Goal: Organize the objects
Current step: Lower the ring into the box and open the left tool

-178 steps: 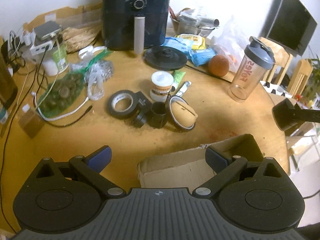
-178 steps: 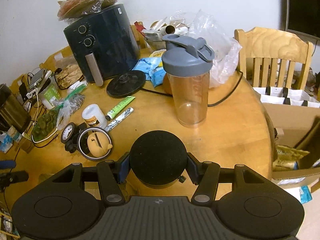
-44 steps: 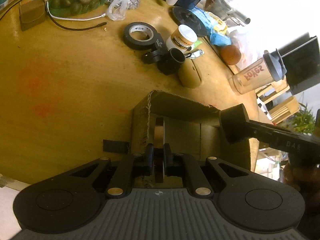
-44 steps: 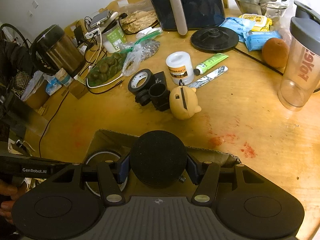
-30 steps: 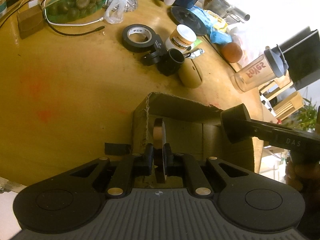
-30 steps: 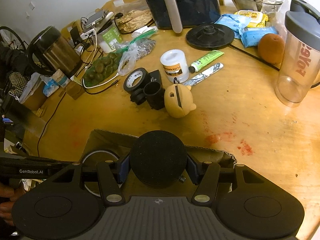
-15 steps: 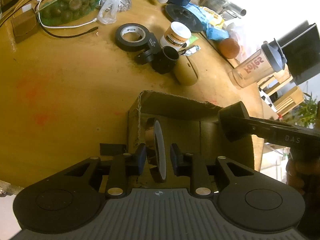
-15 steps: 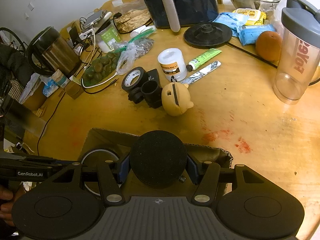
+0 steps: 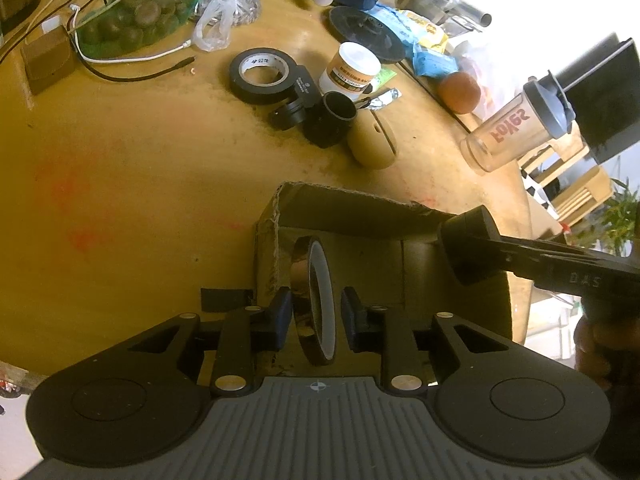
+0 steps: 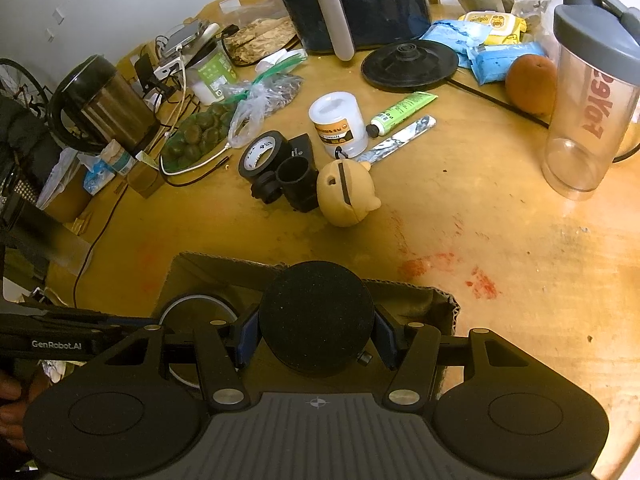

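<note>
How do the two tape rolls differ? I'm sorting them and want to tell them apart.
The black tape roll lies flat on the wooden table; the brown tape roll stands on edge inside the cardboard box. The black tape roll is matte with a white printed core; the brown tape roll is glossy with a pale rim. The brown tape roll sits between the left gripper's open fingers. Both are rings.
</note>
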{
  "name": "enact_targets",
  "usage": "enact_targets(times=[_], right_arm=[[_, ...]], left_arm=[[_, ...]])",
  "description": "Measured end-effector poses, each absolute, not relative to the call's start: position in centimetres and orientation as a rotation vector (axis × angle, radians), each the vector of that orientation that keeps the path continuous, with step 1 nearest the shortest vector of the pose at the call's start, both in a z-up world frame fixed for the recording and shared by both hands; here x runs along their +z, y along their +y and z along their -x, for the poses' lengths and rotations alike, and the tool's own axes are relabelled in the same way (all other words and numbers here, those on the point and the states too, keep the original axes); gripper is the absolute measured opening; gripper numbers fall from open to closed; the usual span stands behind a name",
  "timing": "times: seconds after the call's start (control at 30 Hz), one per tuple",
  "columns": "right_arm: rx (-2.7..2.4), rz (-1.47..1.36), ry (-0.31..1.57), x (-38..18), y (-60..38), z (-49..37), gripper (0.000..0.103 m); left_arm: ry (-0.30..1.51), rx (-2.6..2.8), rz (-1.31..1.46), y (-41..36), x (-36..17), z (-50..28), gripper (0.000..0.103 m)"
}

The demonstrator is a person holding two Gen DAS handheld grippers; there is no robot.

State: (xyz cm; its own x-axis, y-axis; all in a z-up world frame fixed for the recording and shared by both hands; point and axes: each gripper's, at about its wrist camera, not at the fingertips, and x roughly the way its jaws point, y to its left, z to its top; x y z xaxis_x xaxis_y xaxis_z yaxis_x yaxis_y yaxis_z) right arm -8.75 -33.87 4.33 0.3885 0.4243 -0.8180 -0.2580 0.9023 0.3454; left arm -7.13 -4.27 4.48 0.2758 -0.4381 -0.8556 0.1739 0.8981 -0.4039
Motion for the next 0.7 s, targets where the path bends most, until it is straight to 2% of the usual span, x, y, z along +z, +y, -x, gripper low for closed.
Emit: enact_targets(times=[0.53, 0.57, 0.6, 0.63, 0.7], right_arm=[[0.436, -0.175, 1.092, 4.2, -34.0, 8.8, 0.06], [0.436, -0.175, 1.092, 4.2, -34.0, 8.8, 0.06], [0.436, -0.175, 1.092, 4.2, -34.1, 8.8, 0.06], [0.436, -0.175, 1.092, 4.2, -34.1, 8.8, 0.06], [0.436, -0.175, 1.093, 4.2, -34.1, 8.8, 0.06]], left_arm=[[1.205, -0.439, 0.217, -4.9, 5.2, 7.2, 0.029], [1.203, -0.441, 0.217, -4.9, 5.3, 7.2, 0.031], [1.2, -0.442, 0.217, -5.0, 5.3, 7.2, 0.04], [1.193, -0.441, 0.216, -5.0, 5.4, 7.2, 0.044], [1.177, -0.441, 0.213, -5.0, 5.6, 7.3, 0.048]])
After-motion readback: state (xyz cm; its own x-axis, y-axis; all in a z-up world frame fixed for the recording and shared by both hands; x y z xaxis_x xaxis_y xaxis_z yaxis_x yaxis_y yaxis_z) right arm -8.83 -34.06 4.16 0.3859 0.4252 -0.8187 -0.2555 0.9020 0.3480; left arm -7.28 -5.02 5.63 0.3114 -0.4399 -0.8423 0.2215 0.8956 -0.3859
